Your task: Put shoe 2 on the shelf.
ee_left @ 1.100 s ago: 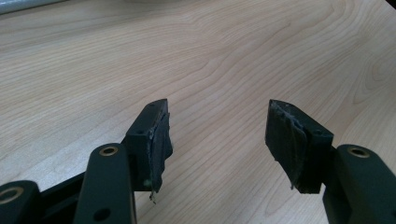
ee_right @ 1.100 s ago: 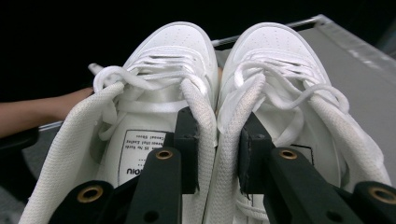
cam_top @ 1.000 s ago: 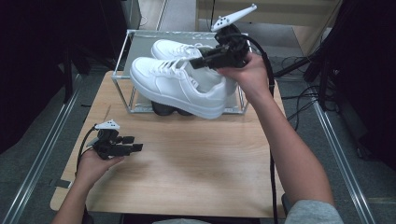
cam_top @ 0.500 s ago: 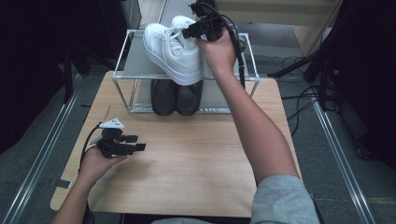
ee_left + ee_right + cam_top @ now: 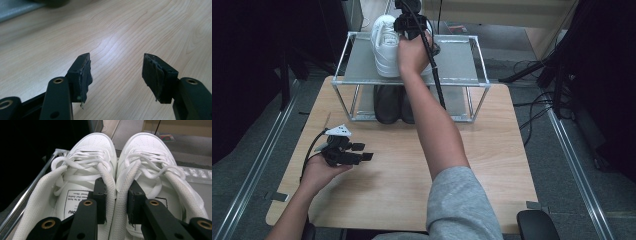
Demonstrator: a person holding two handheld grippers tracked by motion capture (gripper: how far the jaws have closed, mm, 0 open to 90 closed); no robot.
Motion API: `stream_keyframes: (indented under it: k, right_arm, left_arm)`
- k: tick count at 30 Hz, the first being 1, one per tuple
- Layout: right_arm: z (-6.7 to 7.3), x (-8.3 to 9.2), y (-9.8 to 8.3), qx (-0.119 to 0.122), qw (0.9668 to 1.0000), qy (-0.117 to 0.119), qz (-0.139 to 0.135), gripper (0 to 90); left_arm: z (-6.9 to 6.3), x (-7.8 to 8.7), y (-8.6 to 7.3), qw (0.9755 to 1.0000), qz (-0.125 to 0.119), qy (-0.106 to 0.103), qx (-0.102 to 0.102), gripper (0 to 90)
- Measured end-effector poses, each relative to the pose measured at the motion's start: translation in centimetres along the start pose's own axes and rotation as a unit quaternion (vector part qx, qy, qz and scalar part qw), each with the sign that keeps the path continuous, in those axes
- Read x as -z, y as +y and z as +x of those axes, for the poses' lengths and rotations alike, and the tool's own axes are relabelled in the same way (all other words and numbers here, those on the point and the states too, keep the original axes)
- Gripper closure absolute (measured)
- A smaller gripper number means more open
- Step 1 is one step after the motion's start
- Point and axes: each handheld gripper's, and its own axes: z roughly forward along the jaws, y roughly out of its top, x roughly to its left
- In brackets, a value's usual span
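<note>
I have swung my right gripper (image 5: 411, 22) and the white sneakers (image 5: 385, 46) from the table's front edge back over the rack (image 5: 458, 60). On the left, my left gripper (image 5: 348, 153) is hovering open above the table (image 5: 492, 150). Rightward, my right gripper is pinching the sneakers' inner collars together atop the rack's upper shelf.

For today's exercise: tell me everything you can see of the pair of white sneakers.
The pair of white sneakers looks like smooth white leather, with white laces, perforated toes and printed labels on the insoles. The two shoes stand upright side by side, toes pointing away, on the metal rack's top shelf. The right tool pinches their two inner collars together, one jaw inside each shoe.
</note>
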Motion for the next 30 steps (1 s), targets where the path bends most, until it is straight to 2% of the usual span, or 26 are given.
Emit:
stream_keyframes:
  k: [3,5,7,9,11,15,18,25,30]
  right_arm:
    - [0.6,-1.2,-0.5,-0.015,0.9998,-0.012,0.008,74.1]
    - [1.1,-1.9,-0.9,-0.015,0.9994,-0.023,0.019,73.2]
    - [1.5,-2.5,-1.5,-0.013,0.9992,-0.025,0.027,73.2]
    - [1.6,-2.6,-1.9,-0.008,0.9993,-0.030,0.022,73.0]
    - [1.3,-2.5,-2.1,-0.018,0.9994,-0.024,0.018,72.4]
    - [1.4,-2.4,-2.4,-0.013,0.9995,-0.026,0.015,70.2]
    - [1.3,-2.3,-2.4,-0.013,0.9996,-0.021,0.016,65.9]
    - [0.6,-2.0,-2.4,-0.021,0.9994,0.011,0.026,55.3]
    - [0.1,-1.2,-2.2,0.007,0.9992,0.025,0.031,54.0]
  left_arm:
    - [-0.1,-0.2,0.1,1.0000,0.000,-0.001,0.000,40.8]
    - [-0.1,-0.3,0.1,1.0000,0.002,-0.001,-0.002,40.8]
    - [-0.1,-0.3,0.1,1.0000,0.005,-0.005,-0.004,40.8]
    - [-0.2,-0.3,0.1,1.0000,0.007,-0.005,-0.004,40.8]
    - [-0.2,-0.3,0.0,0.9999,0.011,-0.004,-0.006,40.8]
    - [-0.4,-0.3,0.1,0.9999,0.013,-0.004,-0.010,40.8]
    - [-0.5,-0.5,0.1,0.9998,0.015,-0.005,-0.010,40.8]
    - [-0.4,-0.7,0.1,0.9998,0.015,-0.007,-0.009,41.0]
    - [-0.4,-0.9,0.3,0.9998,0.007,-0.012,-0.014,41.0]
